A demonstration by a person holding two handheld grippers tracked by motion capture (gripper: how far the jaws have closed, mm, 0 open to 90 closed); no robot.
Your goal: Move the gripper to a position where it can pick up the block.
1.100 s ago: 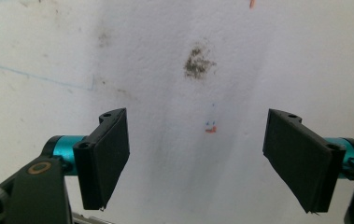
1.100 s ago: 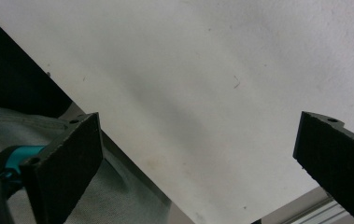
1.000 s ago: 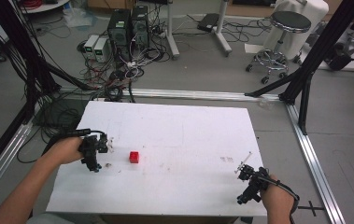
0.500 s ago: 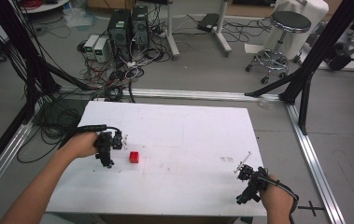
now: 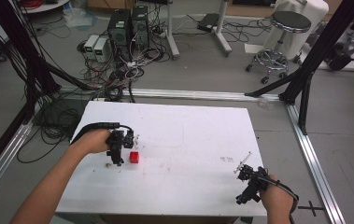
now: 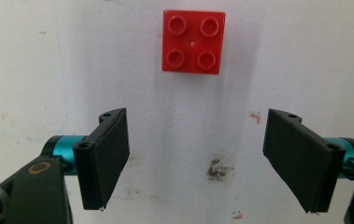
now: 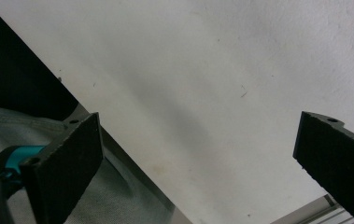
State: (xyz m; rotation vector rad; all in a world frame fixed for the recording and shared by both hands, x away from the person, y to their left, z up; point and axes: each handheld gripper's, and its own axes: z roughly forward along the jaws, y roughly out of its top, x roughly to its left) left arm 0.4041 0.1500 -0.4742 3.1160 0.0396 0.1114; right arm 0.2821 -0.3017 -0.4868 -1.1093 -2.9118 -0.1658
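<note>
A small red four-stud brick lies on the white table, left of centre. My left gripper hovers just to its left, open. In the left gripper view the brick sits ahead of the spread jaws, beyond their tips, with nothing between them; the midpoint is my left gripper. My right gripper rests near the table's front right corner, open. In the right gripper view my right gripper has wide-apart jaws over bare table near its edge.
A dark smudge marks the table between the left jaws. Metal rails frame the table. Behind it lie cables, computer boxes and a stool. Grey cloth shows below the table edge in the right gripper view.
My left gripper has moved right across the table and come up close beside the red brick. The right gripper has stayed where it was.
</note>
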